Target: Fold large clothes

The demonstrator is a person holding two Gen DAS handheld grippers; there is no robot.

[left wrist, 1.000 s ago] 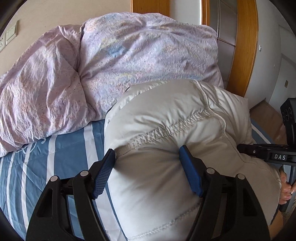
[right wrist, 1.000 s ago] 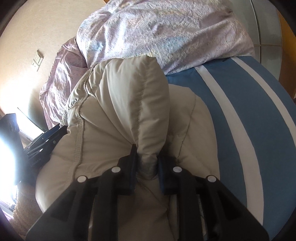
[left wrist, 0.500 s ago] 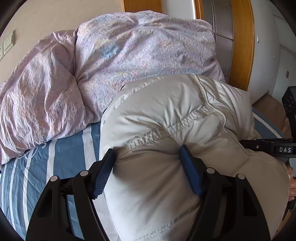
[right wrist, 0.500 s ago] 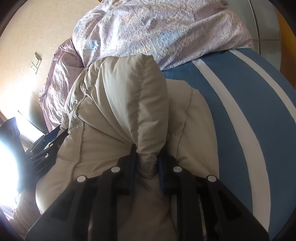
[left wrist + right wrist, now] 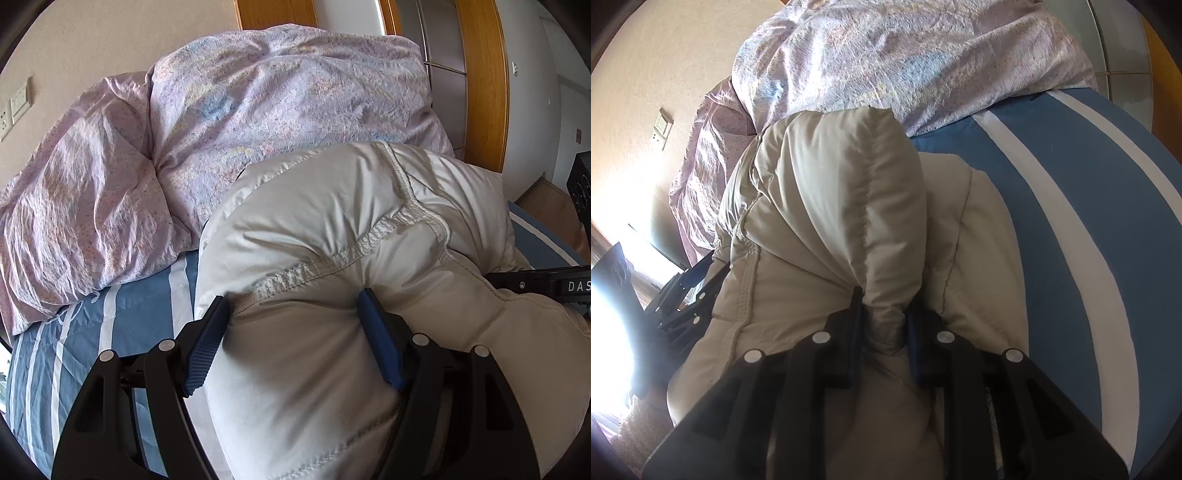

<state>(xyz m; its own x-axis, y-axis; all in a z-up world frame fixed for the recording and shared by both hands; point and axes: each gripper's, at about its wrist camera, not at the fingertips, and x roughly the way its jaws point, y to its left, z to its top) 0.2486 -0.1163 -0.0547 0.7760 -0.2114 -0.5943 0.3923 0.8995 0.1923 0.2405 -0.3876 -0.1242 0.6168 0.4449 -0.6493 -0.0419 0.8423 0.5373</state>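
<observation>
Two grippers hold one big puffy coat (image 5: 332, 258) on the bed (image 5: 110, 332); we see the coat fill the middle and the 5 o'clock part of the left view, with the purple quilt (image 5: 221, 129) behind it from 9 to 1 o'clock; our left gripper (image 5: 291, 332) has its blue fingers (image 5: 376, 339) spread wide around a fat roll of coat, right below the stitched seam, and they press into it from both sides; our right gripper (image 5: 882, 325) has its fingers pinched close on a thin bunch of the same coat (image 5: 831, 221), with a puffy fold standing up toward 12 o'clock; the striped blue sheet (image 5: 1071, 221) runs off toward 3 o'clock in that view; we think the fold is only partly made; the coat looks slick and full of air, so the fat roll could pop out of the wide left hold if we pull too fast; the small pinch on the right could slip off if the coat drags on the sheet; the coat could also spring open again once we let go.
</observation>
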